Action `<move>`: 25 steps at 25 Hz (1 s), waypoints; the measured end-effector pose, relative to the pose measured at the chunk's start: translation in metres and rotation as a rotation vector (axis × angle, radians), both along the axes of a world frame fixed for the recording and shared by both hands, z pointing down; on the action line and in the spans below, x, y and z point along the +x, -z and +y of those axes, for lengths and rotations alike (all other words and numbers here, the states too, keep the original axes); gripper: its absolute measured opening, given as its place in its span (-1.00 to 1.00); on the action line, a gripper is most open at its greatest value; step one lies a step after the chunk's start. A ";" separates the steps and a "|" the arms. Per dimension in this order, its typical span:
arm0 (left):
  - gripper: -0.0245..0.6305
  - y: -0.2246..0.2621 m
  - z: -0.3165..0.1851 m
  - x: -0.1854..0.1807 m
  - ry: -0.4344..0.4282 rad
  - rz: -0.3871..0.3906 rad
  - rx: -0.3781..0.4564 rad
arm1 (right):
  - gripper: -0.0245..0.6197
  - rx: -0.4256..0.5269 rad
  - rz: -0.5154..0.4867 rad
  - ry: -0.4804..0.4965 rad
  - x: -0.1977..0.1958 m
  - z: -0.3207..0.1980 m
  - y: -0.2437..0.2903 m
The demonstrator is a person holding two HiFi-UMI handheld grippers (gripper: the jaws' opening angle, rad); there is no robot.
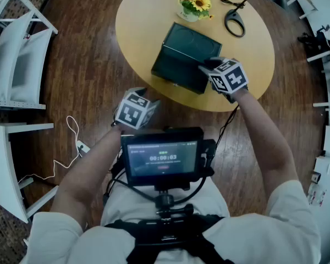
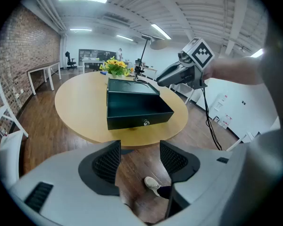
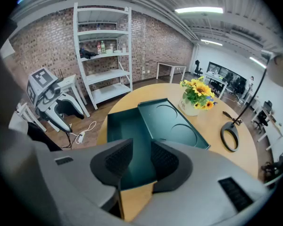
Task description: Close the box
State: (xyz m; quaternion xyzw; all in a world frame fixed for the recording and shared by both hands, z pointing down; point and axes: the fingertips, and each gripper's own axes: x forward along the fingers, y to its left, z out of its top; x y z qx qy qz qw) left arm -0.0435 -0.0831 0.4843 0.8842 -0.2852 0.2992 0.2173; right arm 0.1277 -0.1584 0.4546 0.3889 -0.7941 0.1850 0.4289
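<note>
Both jaw pairs stand apart, empty: head view, open box on table, right gripper at its near corner, left gripper off the edge; left gripper view, box ahead; right gripper view, I'd hook the laid-back lid by its far edge and swing it over.

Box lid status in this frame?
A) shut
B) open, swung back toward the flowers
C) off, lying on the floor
B: the lid lies back from the box on the side of the flowers, and the box's inside shows.
</note>
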 end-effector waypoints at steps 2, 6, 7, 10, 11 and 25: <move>-0.12 -0.003 -0.006 0.007 0.008 0.024 0.008 | -0.53 -0.013 0.024 0.029 0.009 -0.016 -0.009; -0.12 -0.010 -0.004 0.022 0.024 0.031 0.016 | -0.53 -0.038 0.054 0.084 0.028 -0.034 -0.031; -0.12 -0.012 -0.002 0.025 0.031 0.026 0.017 | -0.53 -0.051 0.057 0.106 0.030 -0.036 -0.037; -0.12 -0.014 -0.003 0.036 0.057 0.026 0.027 | -0.53 -0.069 0.081 0.167 0.038 -0.043 -0.052; -0.12 -0.013 -0.005 0.040 0.068 0.030 0.027 | -0.53 -0.066 0.087 0.184 0.041 -0.048 -0.054; -0.12 -0.018 -0.024 0.071 0.169 0.088 0.002 | -0.90 -0.151 0.151 0.392 0.048 -0.095 -0.060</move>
